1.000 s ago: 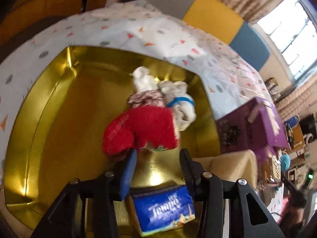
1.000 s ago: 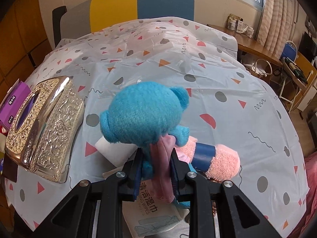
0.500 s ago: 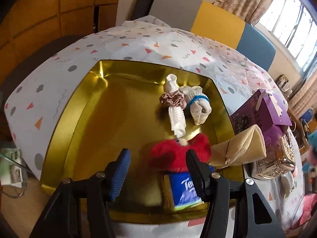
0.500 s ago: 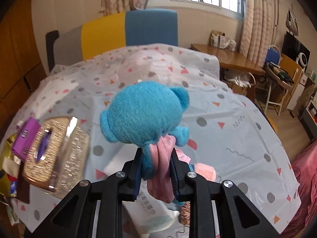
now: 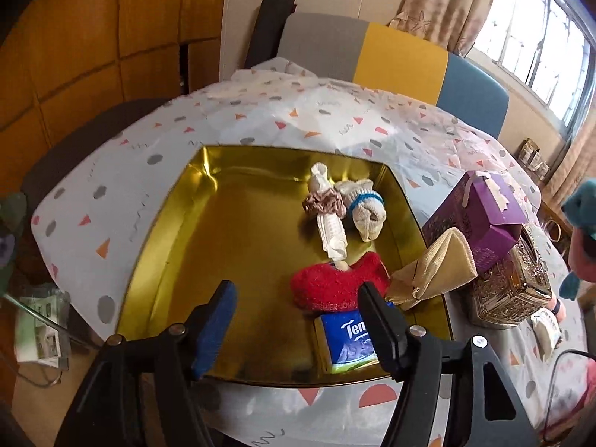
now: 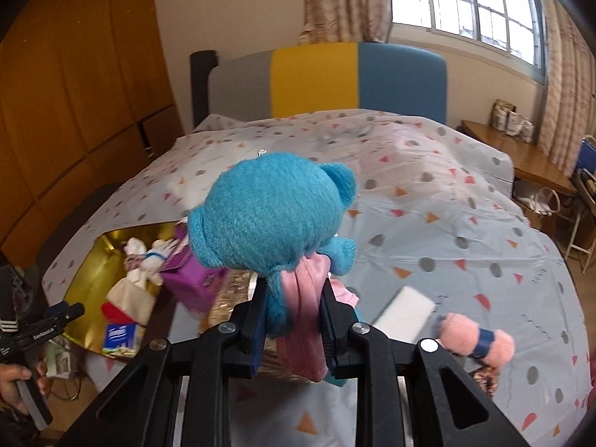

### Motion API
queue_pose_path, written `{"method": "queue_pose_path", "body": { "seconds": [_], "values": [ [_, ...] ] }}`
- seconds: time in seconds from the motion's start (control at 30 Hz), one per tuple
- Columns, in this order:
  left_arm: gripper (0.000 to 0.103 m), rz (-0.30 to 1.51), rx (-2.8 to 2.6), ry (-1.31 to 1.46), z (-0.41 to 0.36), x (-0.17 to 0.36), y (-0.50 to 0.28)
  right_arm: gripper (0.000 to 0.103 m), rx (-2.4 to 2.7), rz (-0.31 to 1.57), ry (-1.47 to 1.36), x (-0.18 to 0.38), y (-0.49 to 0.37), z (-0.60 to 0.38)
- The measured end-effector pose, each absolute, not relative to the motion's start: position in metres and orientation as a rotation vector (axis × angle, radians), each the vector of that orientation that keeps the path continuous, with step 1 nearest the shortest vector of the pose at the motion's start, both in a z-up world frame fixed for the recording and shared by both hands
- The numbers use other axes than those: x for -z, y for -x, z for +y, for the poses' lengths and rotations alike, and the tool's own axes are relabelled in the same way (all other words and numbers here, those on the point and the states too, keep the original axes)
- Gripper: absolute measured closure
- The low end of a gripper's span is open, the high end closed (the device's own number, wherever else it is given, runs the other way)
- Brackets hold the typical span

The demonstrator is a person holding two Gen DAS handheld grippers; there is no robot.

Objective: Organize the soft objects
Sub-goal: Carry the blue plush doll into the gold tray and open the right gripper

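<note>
- The right claw (image 6: 292,320) is clamped on the blue plush (image 6: 272,219), pinching its body and pink scarf, and holds it in the air above the counter (image 6: 447,231).
- The left claw (image 5: 294,320) is opening with nothing between its jaws, over the near edge of the gold tray (image 5: 223,246).
- In the tray lie a red sock (image 5: 331,283), white socks (image 5: 363,208), a scrunchie (image 5: 322,205) and a tissue pack (image 5: 348,342).
- A pink sock (image 6: 476,341) lies on the counter, at the right.

Walls: orange wood panels (image 6: 74,85), cream plaster beyond.
Window: bright barred window (image 6: 465,3), patterned curtains (image 6: 342,0).
Furniture: grey-yellow-blue headboard (image 6: 327,78), wooden desk (image 6: 521,152).
</note>
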State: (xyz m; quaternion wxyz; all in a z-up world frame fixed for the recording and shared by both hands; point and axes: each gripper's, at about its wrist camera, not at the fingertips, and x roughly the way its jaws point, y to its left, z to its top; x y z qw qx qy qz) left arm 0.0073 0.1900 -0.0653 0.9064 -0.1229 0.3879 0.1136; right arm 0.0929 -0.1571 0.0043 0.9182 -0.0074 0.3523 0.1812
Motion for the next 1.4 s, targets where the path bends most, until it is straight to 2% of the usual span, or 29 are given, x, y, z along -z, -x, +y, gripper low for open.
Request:
{"method": "queue_pose_path", "body": {
  "seconds": [0.4, 0.77, 0.9, 1.07, 1.17, 1.33, 1.4],
  "values": [
    [0.022, 0.711, -0.323, 0.276, 0.216, 0.049, 0.010, 0.079, -0.739, 0.839, -0.067, 0.003, -0.080, -0.043],
    [0.022, 0.689, -0.488, 0.331, 0.273, 0.056, 0.031, 0.078, -0.872, 1.051, 0.034, 0.063, -0.085, 0.087],
    [0.021, 0.698, -0.495, 0.342, 0.277, 0.061, 0.034, 0.070, -0.863, 1.131, 0.091, 0.096, -0.091, 0.116],
    [0.020, 0.711, -0.487, 0.339, 0.275, 0.065, 0.031, 0.057, -0.865, 1.147, 0.081, 0.110, -0.092, 0.109],
    [0.020, 0.710, -0.480, 0.335, 0.272, 0.065, 0.029, 0.046, -0.858, 1.111, 0.101, 0.106, -0.087, 0.103],
    [0.020, 0.709, -0.458, 0.303, 0.260, 0.061, 0.026, 0.043, -0.804, 0.999, 0.171, 0.089, -0.073, 0.090],
    [0.020, 0.708, -0.446, 0.295, 0.255, 0.059, 0.025, 0.037, -0.781, 0.956, 0.191, 0.084, -0.068, 0.084]
  ]
}}
